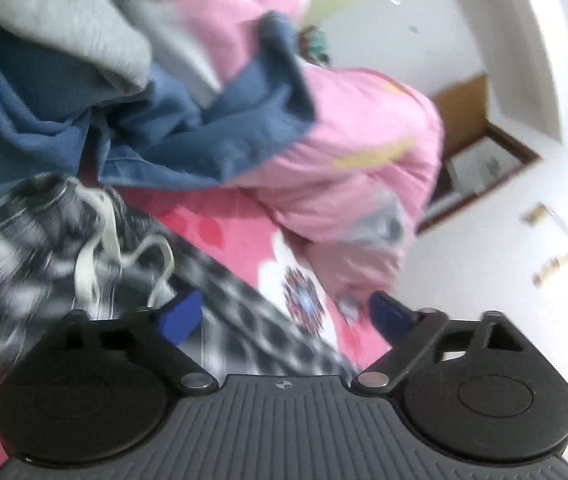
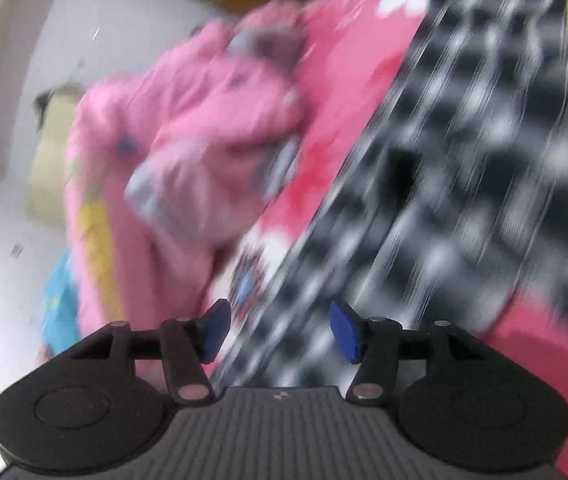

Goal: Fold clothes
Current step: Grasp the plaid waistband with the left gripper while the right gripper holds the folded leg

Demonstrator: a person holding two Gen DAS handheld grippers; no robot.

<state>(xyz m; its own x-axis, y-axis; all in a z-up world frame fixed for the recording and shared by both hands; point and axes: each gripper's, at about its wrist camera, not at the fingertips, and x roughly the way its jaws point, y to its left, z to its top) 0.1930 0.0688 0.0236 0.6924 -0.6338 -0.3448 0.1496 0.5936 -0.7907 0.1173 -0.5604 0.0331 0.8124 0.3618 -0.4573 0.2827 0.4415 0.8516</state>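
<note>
Hovering low over the bed, left gripper [image 1: 284, 312] tilted, its two blue pads [image 1: 180, 314] spread wide, nothing pinched between them. Checked garment [image 1: 32, 240] lies under and ahead of it, running from 9 o'clock down to 6; black-and-white check, crumpled at the waist end, one pale drawstring [image 1: 124, 256] looped loosely on top near the left pad. At 10 to 11 o'clock, a heap: one blue garment [image 1: 164, 132] with one grey garment [image 1: 64, 20] on top of it. One pink quilt [image 1: 363, 140] bunched at 1 to 3 o'clock. Red floral sheet [image 1: 236, 236] beneath everything.

Right gripper [image 2: 280, 330] also angled down, pads [image 2: 343, 332] about half apart, gripping nothing; the checked cloth [image 2: 463, 160] passes below the gap, whether touching I cannot tell. View heavily blurred. Here the cloth stretches flat from 6 to 1 o'clock, with a straight left edge. Pink quilt [image 2: 204, 128] at 9 to 11, sheet [image 2: 343, 100] between the two.
</note>
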